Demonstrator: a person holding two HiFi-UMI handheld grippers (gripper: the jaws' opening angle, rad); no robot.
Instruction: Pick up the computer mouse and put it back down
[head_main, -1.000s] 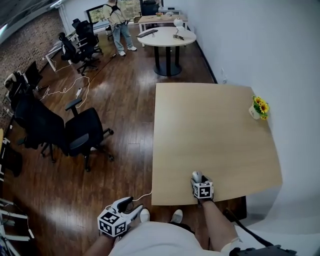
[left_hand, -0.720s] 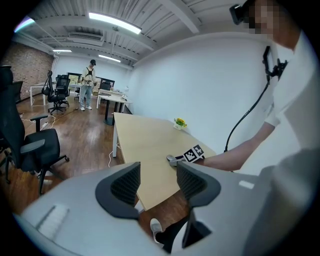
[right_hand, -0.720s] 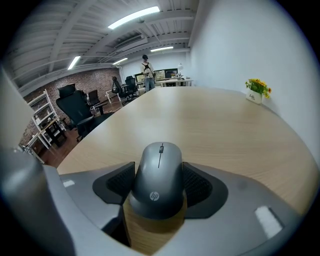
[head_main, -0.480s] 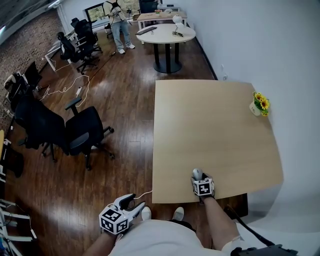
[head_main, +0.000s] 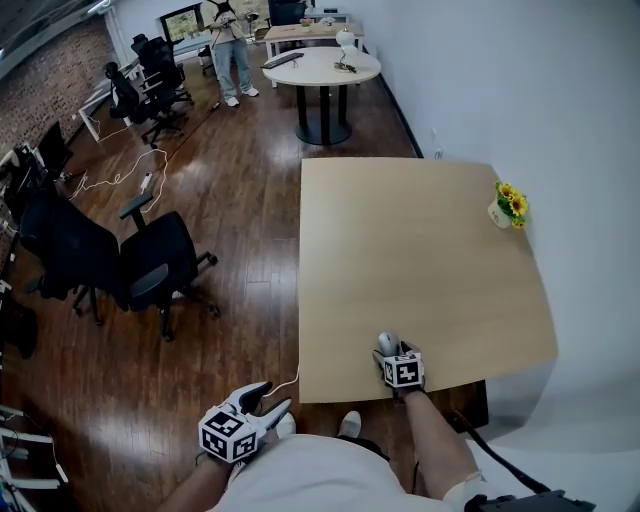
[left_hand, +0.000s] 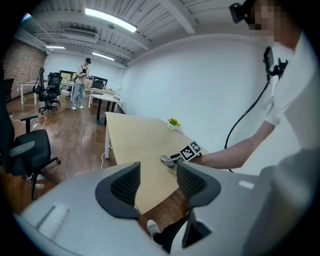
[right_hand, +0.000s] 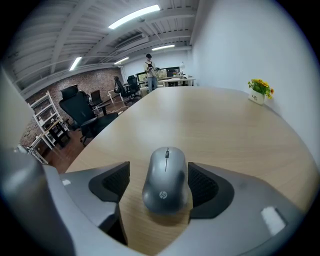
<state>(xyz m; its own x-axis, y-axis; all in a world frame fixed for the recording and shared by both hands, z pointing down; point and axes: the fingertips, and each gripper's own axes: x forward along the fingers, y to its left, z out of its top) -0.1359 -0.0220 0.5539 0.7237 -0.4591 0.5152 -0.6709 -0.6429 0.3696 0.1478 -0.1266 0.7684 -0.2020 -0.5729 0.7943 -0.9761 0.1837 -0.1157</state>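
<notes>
Care is needed for the grab. The computer mouse (right_hand: 165, 170) lies flat on the table (head_main: 420, 250), near its front edge, between the jaws of the right gripper (right_hand: 159, 186). The jaws are apart: a small gap is seen at the left pad (right_hand: 112, 182), and the right pad is very close or touching. They should be shut slowly and evenly, so the mouse is not pushed sideways. The left gripper (left_hand: 157, 182) is held off the table, jaws apart, with nothing between them.

- White short-sleeved shirt (head_main: 300, 480); white shoes (head_main: 348, 425) at 6 o'clock.
- Black cable (head_main: 470, 432) at 5 o'clock.
- Grey left gripper (head_main: 272, 400) and right gripper (head_main: 387, 350): black ribbed pads (right_hand: 202, 186), black-and-white marker cubes (head_main: 403, 372).
</notes>
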